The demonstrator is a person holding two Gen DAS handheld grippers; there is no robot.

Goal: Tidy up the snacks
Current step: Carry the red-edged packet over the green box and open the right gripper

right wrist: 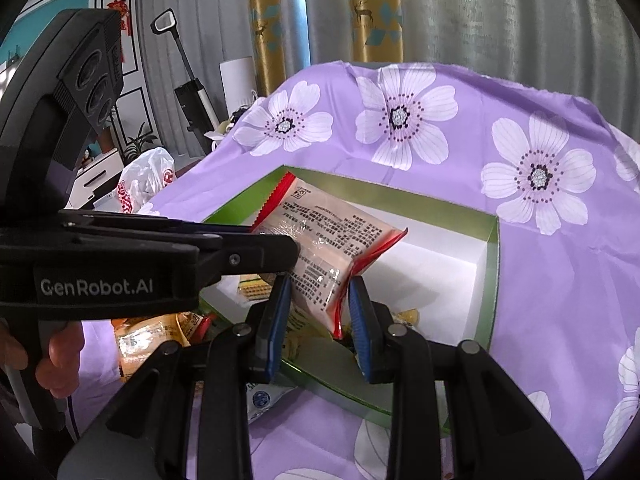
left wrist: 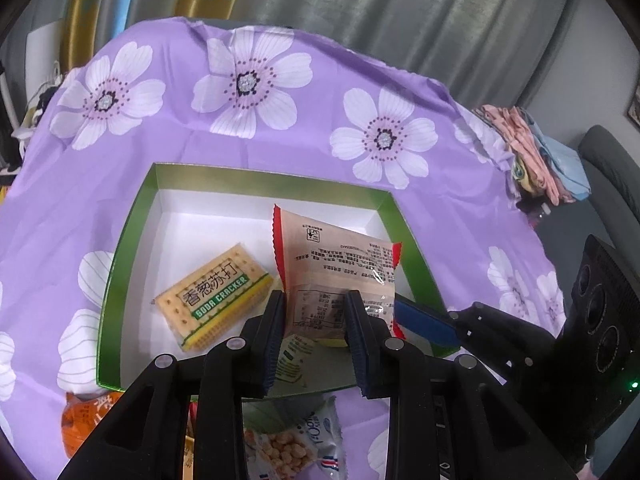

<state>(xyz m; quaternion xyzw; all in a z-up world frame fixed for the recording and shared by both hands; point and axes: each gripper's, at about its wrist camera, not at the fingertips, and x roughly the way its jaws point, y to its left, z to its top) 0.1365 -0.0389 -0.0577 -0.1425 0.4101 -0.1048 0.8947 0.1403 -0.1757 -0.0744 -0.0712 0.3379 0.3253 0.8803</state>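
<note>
A beige snack packet with red crimped ends point(left wrist: 332, 264) hangs over the open green box point(left wrist: 132, 240), printed back facing me. My left gripper point(left wrist: 316, 312) is shut on its lower part. In the right wrist view the same packet point(right wrist: 328, 240) sits between my right gripper's point(right wrist: 320, 304) blue pads, which close on its lower red end; the left gripper point(right wrist: 256, 248) holds it from the left. A soda cracker pack point(left wrist: 216, 292) lies on the box's white floor. The box also shows in the right wrist view point(right wrist: 494, 256).
Loose snack packets lie outside the box's near edge: an orange one point(left wrist: 84, 420) and a white-blue one point(left wrist: 292, 440). A purple floral cloth point(left wrist: 280, 128) covers the table. Folded fabrics point(left wrist: 536, 152) sit at the far right edge.
</note>
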